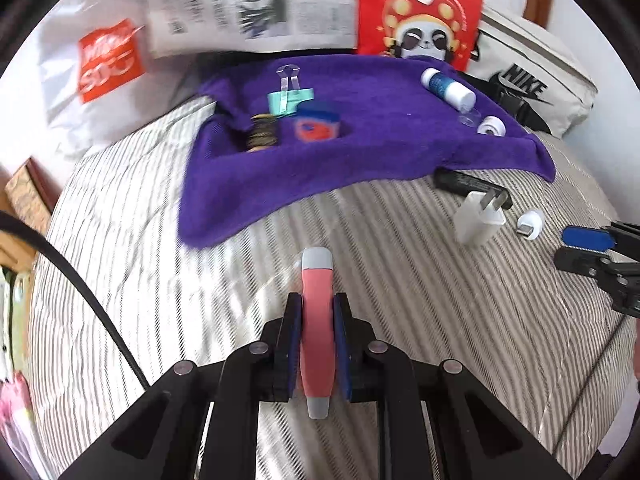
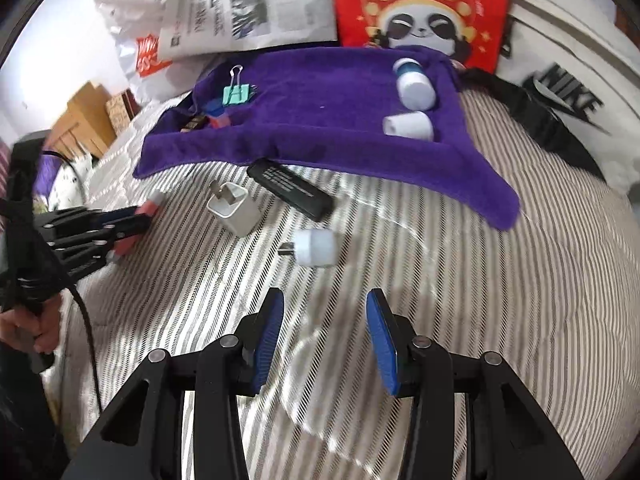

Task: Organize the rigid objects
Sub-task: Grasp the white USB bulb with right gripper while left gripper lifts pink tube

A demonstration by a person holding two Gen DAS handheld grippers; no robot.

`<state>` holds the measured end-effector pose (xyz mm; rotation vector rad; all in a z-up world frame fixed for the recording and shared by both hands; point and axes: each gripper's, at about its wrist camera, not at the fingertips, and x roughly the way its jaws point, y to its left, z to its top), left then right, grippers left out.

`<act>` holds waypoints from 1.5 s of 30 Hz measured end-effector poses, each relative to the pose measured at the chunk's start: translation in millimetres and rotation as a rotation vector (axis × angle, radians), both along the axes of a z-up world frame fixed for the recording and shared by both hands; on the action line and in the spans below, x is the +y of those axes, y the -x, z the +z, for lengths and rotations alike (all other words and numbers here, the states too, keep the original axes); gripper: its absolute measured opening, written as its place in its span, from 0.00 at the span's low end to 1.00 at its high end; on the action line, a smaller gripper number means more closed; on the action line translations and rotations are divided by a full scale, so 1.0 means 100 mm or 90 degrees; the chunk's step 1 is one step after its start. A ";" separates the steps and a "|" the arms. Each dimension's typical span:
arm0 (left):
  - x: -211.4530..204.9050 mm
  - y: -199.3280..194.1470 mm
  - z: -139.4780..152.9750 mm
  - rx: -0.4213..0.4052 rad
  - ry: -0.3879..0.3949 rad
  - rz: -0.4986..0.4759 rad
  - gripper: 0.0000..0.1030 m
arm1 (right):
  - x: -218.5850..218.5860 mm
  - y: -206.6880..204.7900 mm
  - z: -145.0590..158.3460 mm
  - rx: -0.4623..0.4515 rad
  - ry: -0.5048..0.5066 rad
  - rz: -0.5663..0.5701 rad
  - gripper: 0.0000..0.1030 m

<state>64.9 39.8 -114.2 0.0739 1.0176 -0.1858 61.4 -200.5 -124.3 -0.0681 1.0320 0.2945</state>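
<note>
Left gripper (image 1: 317, 308) is clamped on a pink, grey-tipped tool (image 1: 317, 320), fingers pinching it round its middle and carrying it above the striped bed (image 1: 160, 280), short of the near hem of the purple towel (image 1: 360, 152). The risk I see: the tool looks smooth and rounded and is held by a narrow band, so a quick swing could let it pivot or slip out onto the soft bedding, where it might roll. The towel's left side is crowded too, with a teal binder clip (image 1: 289, 100), a blue-and-red tub (image 1: 318, 124) and a dark stack of rings (image 1: 262, 132) sitting close together, so a careless drop there could knock them. Right gripper (image 2: 325, 320) hovers with its fingers spread wide and nothing between them, just short of a small white adapter (image 2: 316, 247); a white charger plug (image 2: 235, 207) and a black stick-shaped device (image 2: 290, 190) lie beside it off the towel's near hem, and a sloppy approach could push the adapter into the bedding's folds. A white-and-blue bottle (image 2: 412, 80) and a white cap (image 2: 408, 125) rest at the towel's right side. It's a bedroom: rumpled striped cover, with a newspaper (image 1: 252, 4), a red panda bag (image 1: 420, 12) and a Nike bag (image 1: 532, 72) along the far edge.
</note>
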 end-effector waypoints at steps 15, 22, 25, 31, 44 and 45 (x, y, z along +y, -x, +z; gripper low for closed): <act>0.15 0.13 -0.04 -0.014 0.056 0.020 0.15 | 0.28 -0.16 -0.14 -0.046 0.035 -0.042 0.42; 0.12 0.15 -0.04 -0.021 0.046 0.025 0.16 | 0.30 -0.12 -0.16 -0.080 0.039 -0.044 0.35; 0.11 0.16 -0.04 -0.024 0.038 0.020 0.16 | 0.26 -0.13 -0.14 -0.065 0.037 -0.039 0.35; 0.12 0.16 -0.04 -0.025 0.040 0.021 0.16 | 0.07 -0.02 -0.07 -0.048 0.040 -0.045 0.35; 0.14 0.12 -0.01 0.019 0.054 0.042 0.15 | -0.09 0.07 -0.04 -0.024 0.011 -0.054 0.35; 0.14 0.13 -0.01 0.023 0.054 0.041 0.15 | -0.11 0.07 -0.03 -0.022 0.001 -0.053 0.35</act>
